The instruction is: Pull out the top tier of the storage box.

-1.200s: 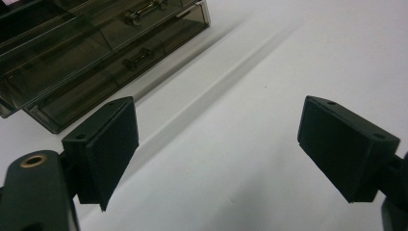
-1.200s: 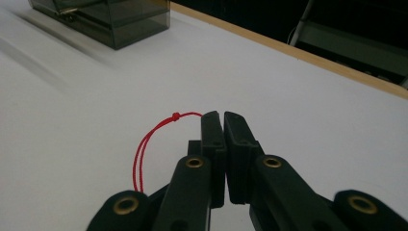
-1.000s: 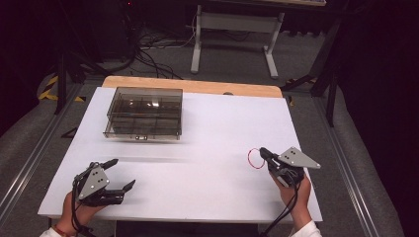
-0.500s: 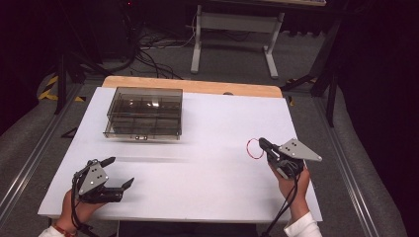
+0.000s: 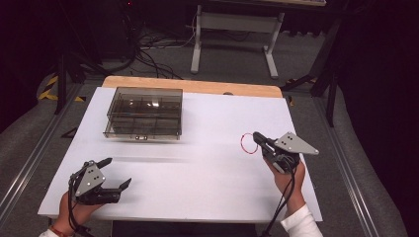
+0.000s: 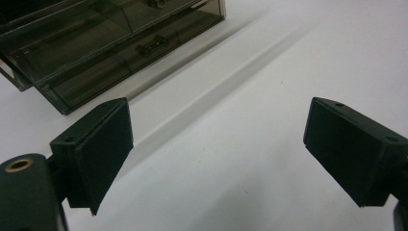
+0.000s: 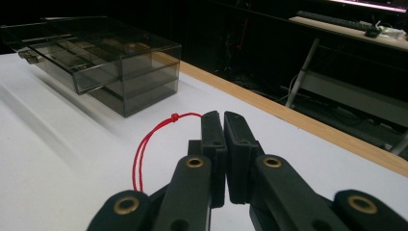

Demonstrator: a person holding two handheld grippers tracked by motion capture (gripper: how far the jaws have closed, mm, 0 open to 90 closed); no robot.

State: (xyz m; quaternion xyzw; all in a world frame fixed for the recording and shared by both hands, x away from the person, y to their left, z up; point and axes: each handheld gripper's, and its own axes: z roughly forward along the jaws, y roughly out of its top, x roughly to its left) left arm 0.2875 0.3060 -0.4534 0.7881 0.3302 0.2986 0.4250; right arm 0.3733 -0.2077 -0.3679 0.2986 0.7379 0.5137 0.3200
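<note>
A thin red string loop (image 5: 246, 143) hangs from my right gripper (image 5: 257, 138), which is shut on it above the right side of the white table (image 5: 212, 173). In the right gripper view the jaws of the right gripper (image 7: 223, 120) meet, and the red loop (image 7: 149, 139) droops to their left. My left gripper (image 5: 117, 172) rests near the front left corner, open with nothing between its fingers. The left gripper (image 6: 216, 144) faces bare table in its own view.
A smoky clear drawer box (image 5: 143, 118) stands at the back left of the table, with one drawer slightly out (image 7: 96, 62). The box (image 6: 96, 53) lies ahead of the left gripper. A wooden strip (image 5: 197, 86) edges the table's far side.
My right gripper has risen and moved a little farther from the person, carrying the red loop with it. The left gripper has stayed put.
</note>
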